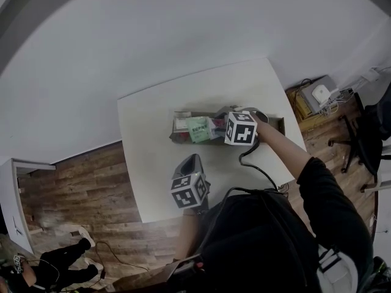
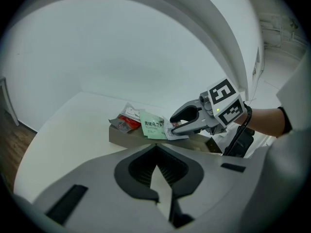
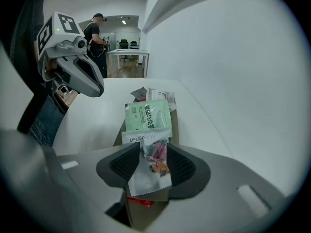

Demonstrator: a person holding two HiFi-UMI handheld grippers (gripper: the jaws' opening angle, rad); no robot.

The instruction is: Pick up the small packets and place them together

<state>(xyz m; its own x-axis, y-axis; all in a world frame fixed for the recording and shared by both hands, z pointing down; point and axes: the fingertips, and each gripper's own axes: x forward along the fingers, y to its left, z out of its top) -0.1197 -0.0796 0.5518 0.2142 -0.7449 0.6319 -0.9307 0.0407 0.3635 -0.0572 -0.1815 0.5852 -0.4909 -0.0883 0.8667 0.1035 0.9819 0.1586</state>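
A shallow brown cardboard box lies on the white table and holds several small packets. A green packet leans in it, with red and white packets behind. My right gripper is over the box, open, and a white packet with a pink picture lies flat-on between its jaws, not pressed. The left gripper view shows that gripper at the box beside the green packet. My left gripper hovers over the table's near part, shut and empty, its tips meeting.
A black cable trails from the right gripper over the table edge. Right of the table, cables and a power block lie on the wooden floor beside an office chair. A person crouches at lower left.
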